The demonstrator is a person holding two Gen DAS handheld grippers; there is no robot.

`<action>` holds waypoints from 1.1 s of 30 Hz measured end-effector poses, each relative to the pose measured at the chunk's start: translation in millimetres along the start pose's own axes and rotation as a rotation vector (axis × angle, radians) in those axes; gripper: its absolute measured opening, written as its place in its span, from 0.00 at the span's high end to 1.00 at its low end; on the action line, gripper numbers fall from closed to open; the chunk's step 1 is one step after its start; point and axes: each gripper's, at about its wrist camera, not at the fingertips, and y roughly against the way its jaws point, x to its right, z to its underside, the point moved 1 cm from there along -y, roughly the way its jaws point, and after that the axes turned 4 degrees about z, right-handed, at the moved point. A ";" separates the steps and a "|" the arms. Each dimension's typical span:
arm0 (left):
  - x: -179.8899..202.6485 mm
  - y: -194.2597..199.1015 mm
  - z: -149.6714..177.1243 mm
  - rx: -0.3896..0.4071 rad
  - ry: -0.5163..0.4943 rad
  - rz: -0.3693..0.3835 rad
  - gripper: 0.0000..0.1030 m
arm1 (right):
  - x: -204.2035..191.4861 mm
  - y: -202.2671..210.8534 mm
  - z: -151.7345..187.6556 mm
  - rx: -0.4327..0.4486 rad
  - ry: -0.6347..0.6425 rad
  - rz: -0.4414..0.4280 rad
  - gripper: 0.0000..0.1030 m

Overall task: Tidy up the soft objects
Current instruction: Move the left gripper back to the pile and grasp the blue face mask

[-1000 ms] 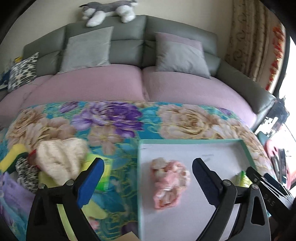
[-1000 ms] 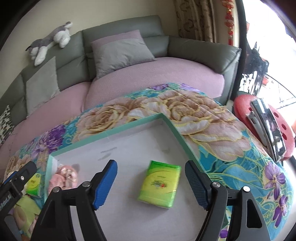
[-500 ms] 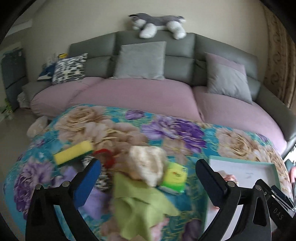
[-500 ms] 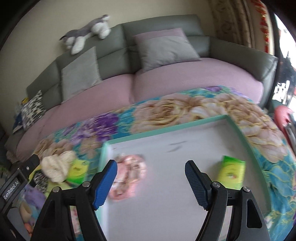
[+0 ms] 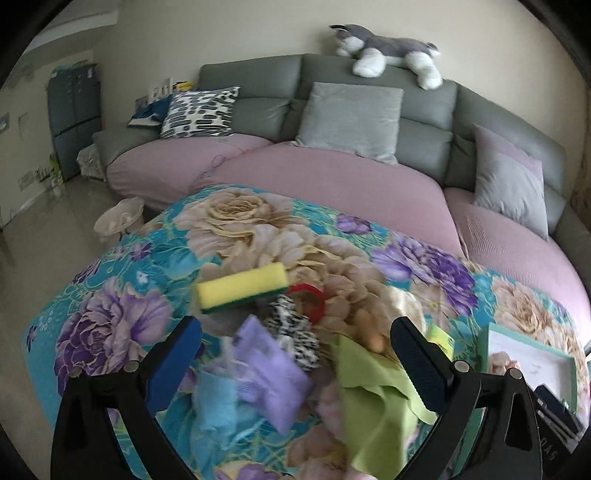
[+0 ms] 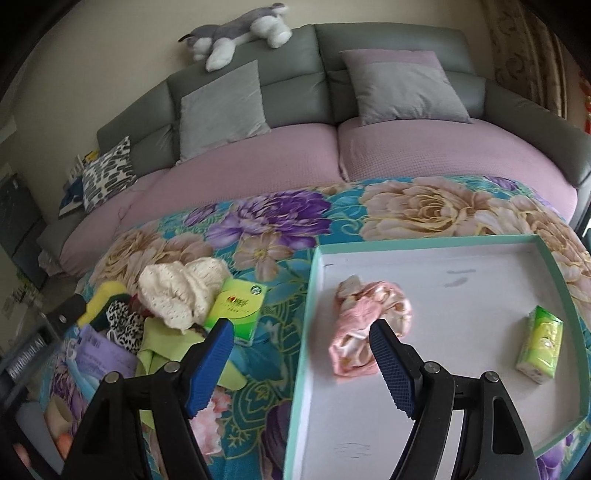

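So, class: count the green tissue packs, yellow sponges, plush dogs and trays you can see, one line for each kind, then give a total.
Green tissue packs: 2
Yellow sponge: 1
Plush dog: 1
Tray: 1
Total: 5

Floral-cloth table (image 6: 280, 229) is carrying, at left, a heap of soft items: yellow sponge (image 5: 242, 290), cream knit (image 6: 181, 291), green tissue pack (image 6: 238, 308), green cloth (image 5: 373, 398); teal-rimmed tray (image 6: 308, 317) is lying at right.
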 end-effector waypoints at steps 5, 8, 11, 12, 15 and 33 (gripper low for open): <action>-35.2 5.5 -9.4 0.023 0.055 -0.019 0.01 | -12.5 -4.5 4.2 -0.018 0.014 -0.030 0.23; -54.4 6.2 -11.7 0.018 0.074 -0.047 0.01 | -27.8 -6.2 8.5 -0.027 0.043 -0.060 0.23; -74.0 2.7 -11.1 -0.015 0.097 -0.067 0.01 | -45.7 -9.1 14.4 -0.039 0.079 -0.081 0.23; -79.5 1.6 -10.5 -0.023 0.102 -0.075 0.01 | -50.8 -10.2 15.8 -0.044 0.087 -0.089 0.23; -91.7 -0.1 -8.2 -0.042 0.105 -0.088 0.01 | -70.3 -14.1 22.1 -0.063 0.113 -0.123 0.23; -86.6 -20.5 25.2 -0.227 -0.019 0.055 0.01 | -116.5 -29.3 45.9 -0.097 0.220 -0.140 0.23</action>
